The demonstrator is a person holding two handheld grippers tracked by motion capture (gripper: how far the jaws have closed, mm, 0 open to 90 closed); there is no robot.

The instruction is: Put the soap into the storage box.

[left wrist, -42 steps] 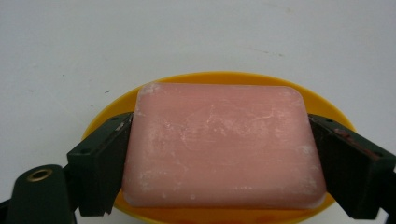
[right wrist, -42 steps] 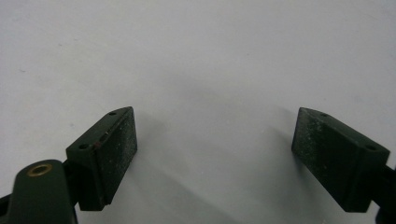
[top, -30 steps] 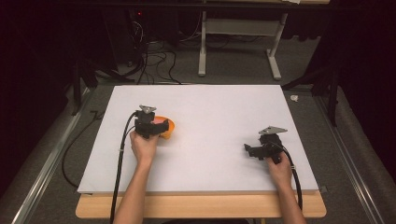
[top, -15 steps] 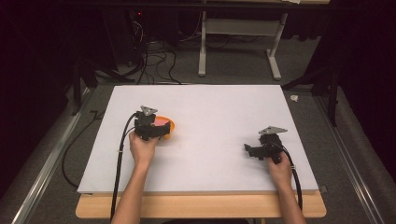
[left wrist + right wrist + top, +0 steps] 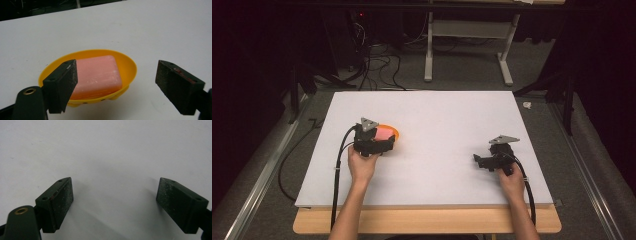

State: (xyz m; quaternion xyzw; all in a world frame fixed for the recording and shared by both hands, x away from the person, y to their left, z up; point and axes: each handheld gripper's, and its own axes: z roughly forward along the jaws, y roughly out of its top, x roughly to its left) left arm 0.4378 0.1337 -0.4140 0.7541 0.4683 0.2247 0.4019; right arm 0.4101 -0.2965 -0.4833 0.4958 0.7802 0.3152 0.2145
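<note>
Two grippers on the white table [image 5: 432, 110], one per hand. We go left to right. Left gripper [image 5: 388, 143] sits at the left-middle of the board in the high view, cable trailing back along the forearm, grey three-cornered plate on top. Just past its tips is an orange soap dish [image 5: 391, 132] with a pink soap bar [image 5: 384, 132] lying in it. From the left gripper view we see the dish [image 5: 130, 65] resting on the table, the bar [image 5: 97, 72] flat inside it — the left pad overlaps the dish's near rim in the picture, the right pad stands off to the side over bare table. Jaws apart, nothing pressed between them; we read them as having just been on the move, closing a touch, with no thing clamped.

Middle of the board is bare white surface.

Right gripper [image 5: 478, 160] rests at the right side of the table, well apart from the dish, held in the person's right hand [image 5: 511, 176]. Right gripper view: both pads spread wide over plain table [image 5: 110, 155] — apart, holding nothing.
</note>
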